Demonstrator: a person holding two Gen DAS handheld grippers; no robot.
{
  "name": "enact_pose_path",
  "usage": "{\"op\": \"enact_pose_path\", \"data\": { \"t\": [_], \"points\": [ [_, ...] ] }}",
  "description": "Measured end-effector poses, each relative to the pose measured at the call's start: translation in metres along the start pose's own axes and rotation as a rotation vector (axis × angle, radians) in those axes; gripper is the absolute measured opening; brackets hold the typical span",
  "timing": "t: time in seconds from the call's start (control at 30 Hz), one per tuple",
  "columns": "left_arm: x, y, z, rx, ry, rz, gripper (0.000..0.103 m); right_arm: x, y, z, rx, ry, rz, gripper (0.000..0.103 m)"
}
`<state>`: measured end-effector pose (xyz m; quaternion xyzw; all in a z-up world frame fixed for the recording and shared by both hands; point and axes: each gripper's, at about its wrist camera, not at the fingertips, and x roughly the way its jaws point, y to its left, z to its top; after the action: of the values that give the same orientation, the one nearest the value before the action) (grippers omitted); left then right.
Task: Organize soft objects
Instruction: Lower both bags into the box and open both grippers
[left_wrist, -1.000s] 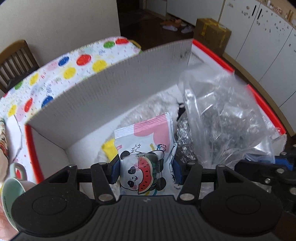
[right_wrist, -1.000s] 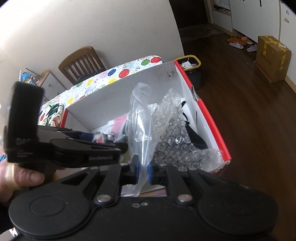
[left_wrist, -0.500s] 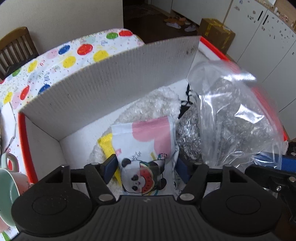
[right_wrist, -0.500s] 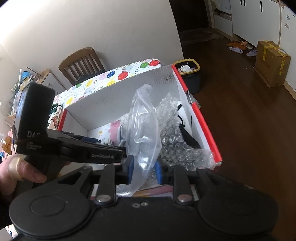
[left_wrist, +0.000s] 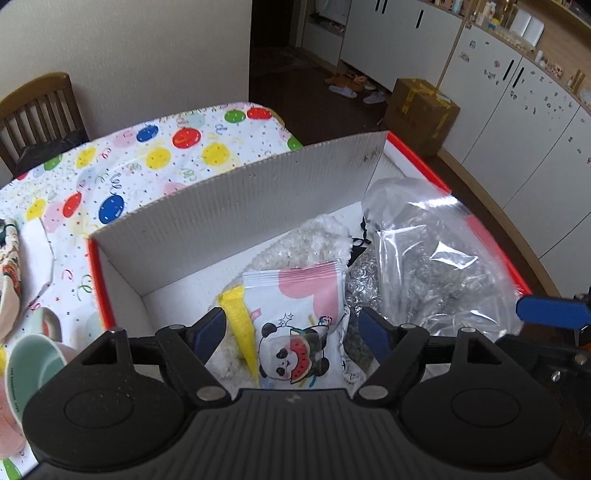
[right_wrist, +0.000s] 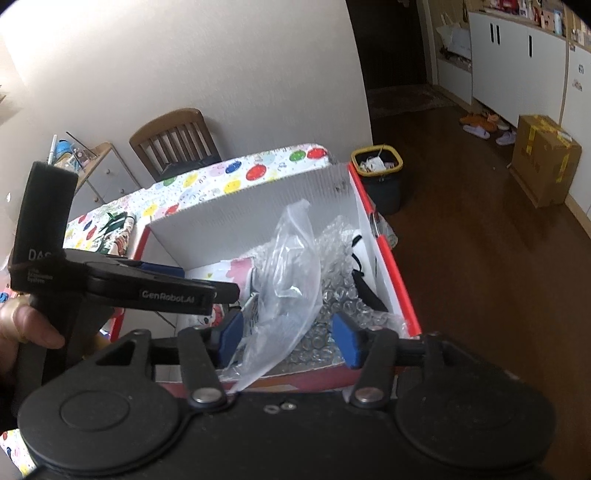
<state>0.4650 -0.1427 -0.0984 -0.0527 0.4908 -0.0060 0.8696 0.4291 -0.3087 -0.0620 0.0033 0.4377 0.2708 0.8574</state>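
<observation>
Soft things fill a white box (left_wrist: 229, 218) with red edges on a table under a dotted cloth (left_wrist: 159, 158). Inside, a panda pouch (left_wrist: 295, 317) lies on a fluffy white item (left_wrist: 306, 243), with a yellow piece (left_wrist: 240, 317) at its left. Right of it, a clear bag (left_wrist: 432, 258) rests on bubble wrap (right_wrist: 343, 291). Left gripper (left_wrist: 291, 328) hangs over the pouch, its jaws just opened wide, blue pads clear of the pouch on both sides. Right gripper (right_wrist: 291, 339) has also just been opening; the bag stands loose between its spread pads. A hand (right_wrist: 22, 328) grips the left tool's handle. A green mug (left_wrist: 33, 365) sits left of the box
</observation>
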Motion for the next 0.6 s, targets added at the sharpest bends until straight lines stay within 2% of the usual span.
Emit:
{"op": "enact_pose_path", "data": {
  "t": [0.17, 0.5, 0.6],
  "points": [
    [-0.021, 0.003, -0.006, -0.016, -0.036, -0.017, 0.079, -0.013, 0.007, 0.002, -0.027, -0.034, 0.012, 0.061],
    [-0.072, 0.009, -0.027, -0.029, -0.107, -0.059, 0.079, -0.031, 0.031, 0.0, -0.076, -0.074, 0.054, 0.082],
    [-0.088, 0.012, -0.036, -0.028, -0.131, -0.069, 0.084, -0.037, 0.037, 0.0, -0.079, -0.087, 0.068, 0.086]
  ]
}}
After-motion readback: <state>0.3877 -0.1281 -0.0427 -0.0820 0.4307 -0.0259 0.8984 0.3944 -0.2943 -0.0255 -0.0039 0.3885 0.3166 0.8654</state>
